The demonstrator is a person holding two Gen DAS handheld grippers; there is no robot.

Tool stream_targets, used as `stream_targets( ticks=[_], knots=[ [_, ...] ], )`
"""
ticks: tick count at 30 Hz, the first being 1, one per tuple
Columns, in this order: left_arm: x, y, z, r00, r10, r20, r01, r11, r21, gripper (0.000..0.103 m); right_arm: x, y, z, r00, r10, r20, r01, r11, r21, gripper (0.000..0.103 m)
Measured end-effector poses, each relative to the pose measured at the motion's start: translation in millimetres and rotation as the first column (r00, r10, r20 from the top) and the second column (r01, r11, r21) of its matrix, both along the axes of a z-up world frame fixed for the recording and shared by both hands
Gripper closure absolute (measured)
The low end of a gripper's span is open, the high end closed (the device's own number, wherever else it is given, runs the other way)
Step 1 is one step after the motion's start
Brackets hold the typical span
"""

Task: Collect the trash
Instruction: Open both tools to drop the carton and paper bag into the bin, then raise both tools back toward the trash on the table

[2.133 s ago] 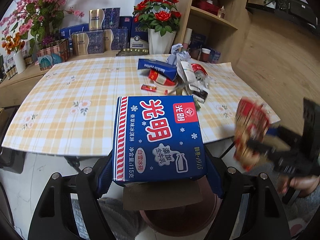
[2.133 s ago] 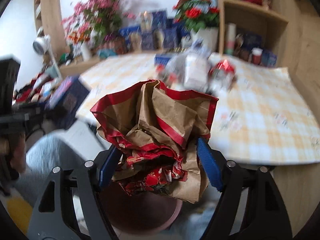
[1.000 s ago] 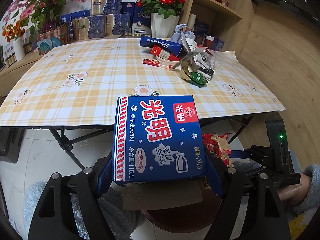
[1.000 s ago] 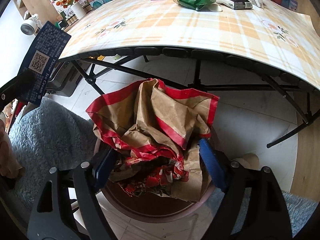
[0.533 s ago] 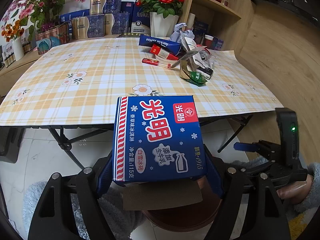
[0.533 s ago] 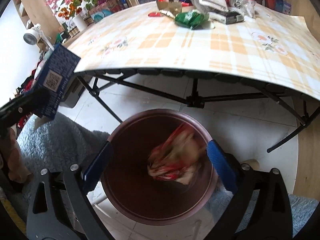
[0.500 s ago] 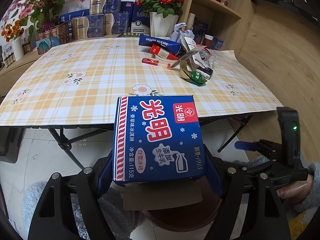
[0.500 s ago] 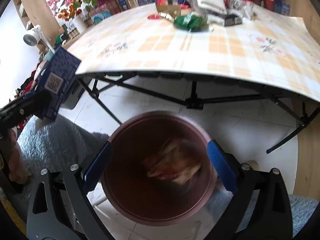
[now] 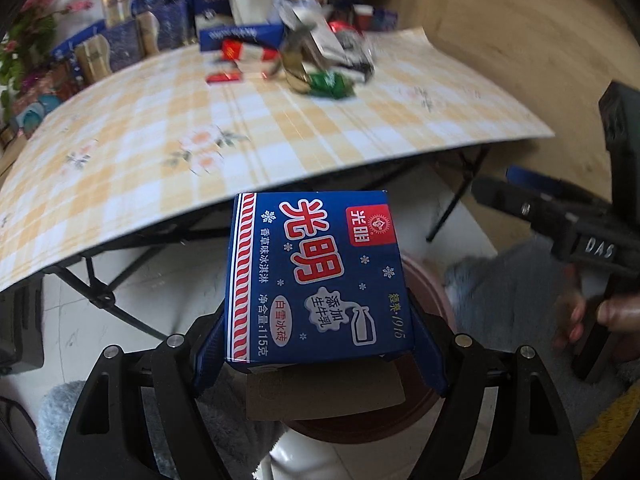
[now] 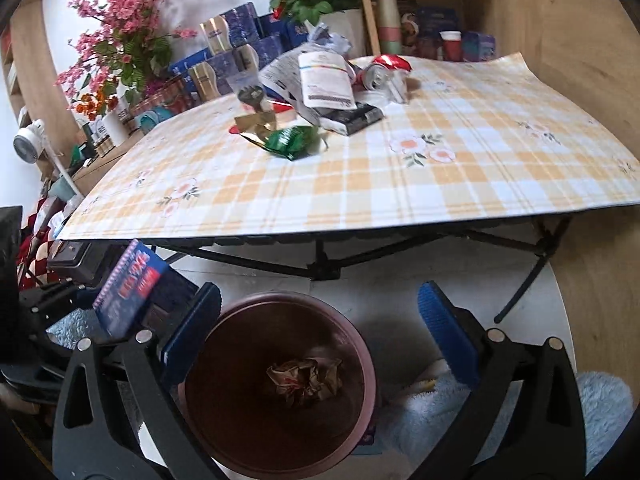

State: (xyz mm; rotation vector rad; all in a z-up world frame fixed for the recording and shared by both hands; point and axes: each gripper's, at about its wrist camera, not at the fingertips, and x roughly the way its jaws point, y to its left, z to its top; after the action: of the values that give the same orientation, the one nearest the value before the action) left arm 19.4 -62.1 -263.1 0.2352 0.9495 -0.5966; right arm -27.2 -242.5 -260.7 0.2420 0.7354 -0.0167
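In the left wrist view my left gripper is shut on a blue ice-cream box with red and white lettering, held over the near rim of a brown bin. In the right wrist view my right gripper hangs above the bin. Its jaws are opening and nothing is between them. A crumpled red and brown paper bag lies at the bottom of the bin. The blue box shows at the left of that view.
A folding table with a yellow checked cloth stands behind the bin. On it lie a green wrapper, a red can, papers and packets. Flower vases, boxes and wooden shelves line the back. A grey rug lies beside the bin.
The paper bag left my right gripper and fell into the bin as the jaws spread. That gripper rose and tilted up. My left gripper swung down with the box.
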Motion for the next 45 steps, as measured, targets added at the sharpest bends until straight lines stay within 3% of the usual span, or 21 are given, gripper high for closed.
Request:
stream_targets(
  ticks=[6, 8, 10, 18, 25, 31, 40, 45],
  knots=[
    [0.6, 0.1, -5.5, 1.0, -0.006, -0.025, 0.006, 1.0, 0.005, 0.026, 0.8, -0.3, -5.5, 1.0, 0.001, -0.016, -0.001, 1.0, 0.011, 0.006],
    [2.5, 0.3, -5.9, 1.0, -0.003, -0.031, 0.003, 1.0, 0.003, 0.022, -0.7, 1.6, -6.0, 1.0, 0.004, -0.016, -0.004, 1.0, 0.004, 0.006],
    [2.3, 2.5, -3.9, 1.0, 0.006, -0.025, -0.006, 1.0, -0.005, 0.017, 0.5, 3.3, -5.8, 1.0, 0.004, -0.017, -0.004, 1.0, -0.005, 0.006],
    [2.0, 16.9, 11.4, 0.996, 0.08, 0.035, -0.078, 0.995, -0.063, 0.016, -0.4, 2.1, -4.9, 1.0, -0.001, -0.011, 0.001, 1.0, -0.001, 0.006],
    [7.6, 42.0, 24.9, 0.973, 0.219, 0.067, -0.21, 0.97, -0.126, 0.016, -1.0, -4.0, 5.1, 0.999, -0.028, 0.029, 0.028, 1.0, 0.014, 0.006],
    [14.5, 61.7, 30.1, 0.95, 0.31, 0.045, -0.298, 0.938, -0.177, 0.017, 1.1, -9.1, 16.3, 0.999, -0.015, 0.05, 0.015, 1.0, 0.015, 0.006],
    [26.7, 64.1, 45.8, 0.949, 0.312, 0.043, -0.295, 0.929, -0.223, 0.018, 21.2, -19.4, 35.6, 0.998, -0.016, 0.067, 0.02, 0.998, -0.056, 0.006],
    [37.5, 68.5, 58.6, 0.95, 0.304, 0.075, -0.28, 0.931, -0.234, 0.023, 44.6, -12.8, 50.3, 0.993, 0.091, 0.076, -0.076, 0.981, -0.179, 0.006]
  ],
)
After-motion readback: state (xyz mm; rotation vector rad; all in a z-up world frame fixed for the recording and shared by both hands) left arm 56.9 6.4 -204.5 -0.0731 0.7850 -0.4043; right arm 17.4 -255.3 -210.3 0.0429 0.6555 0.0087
